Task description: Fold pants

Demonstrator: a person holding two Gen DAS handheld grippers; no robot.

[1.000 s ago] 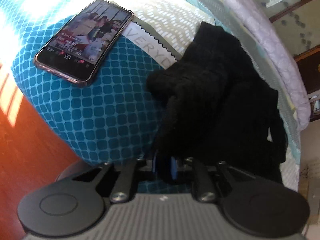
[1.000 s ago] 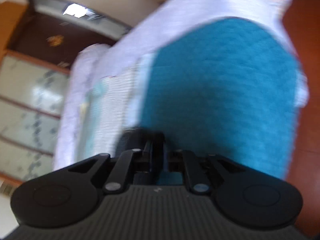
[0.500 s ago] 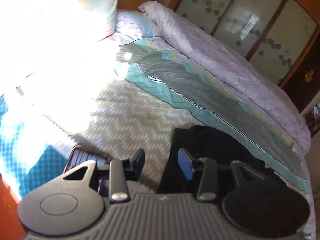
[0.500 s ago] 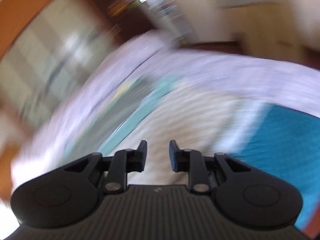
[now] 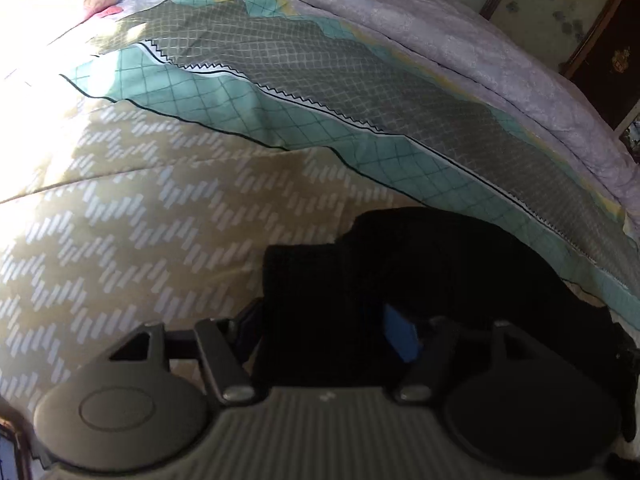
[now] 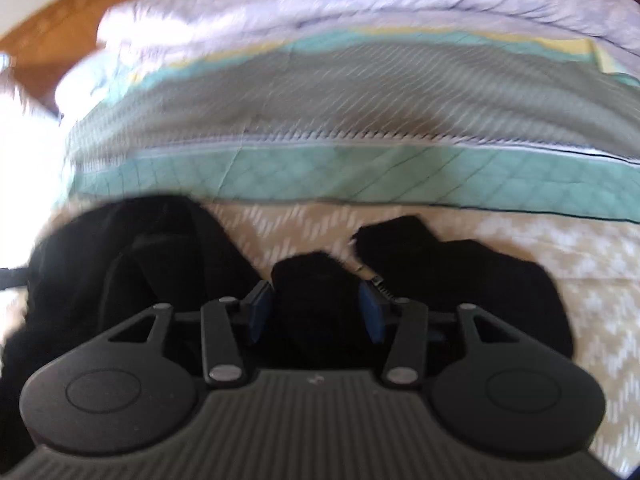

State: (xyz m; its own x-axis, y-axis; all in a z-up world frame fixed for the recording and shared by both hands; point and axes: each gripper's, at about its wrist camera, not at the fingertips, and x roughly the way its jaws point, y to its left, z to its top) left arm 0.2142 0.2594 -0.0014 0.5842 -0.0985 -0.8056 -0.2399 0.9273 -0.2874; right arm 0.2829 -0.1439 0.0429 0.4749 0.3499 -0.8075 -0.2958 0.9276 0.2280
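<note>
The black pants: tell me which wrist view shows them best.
The left wrist view, because it is sharp: the black pants lie bunched on the patterned bedspread, with one fold between the open left claw. The right wrist view is motion-blurred; the pants show as dark lumps, one inside the open right claw.

phone point(image 5: 8, 456) cut off at corner, right wrist view motion-blurred

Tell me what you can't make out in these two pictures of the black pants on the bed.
- Left wrist view: the black fleece pants cover the left tool's left pad; contact unclear.
- Left wrist view: a dark-framed object is cut off at the bottom-left edge.
- Right wrist view: motion blur and black folds hide the pants' layout around the right tool.
</note>
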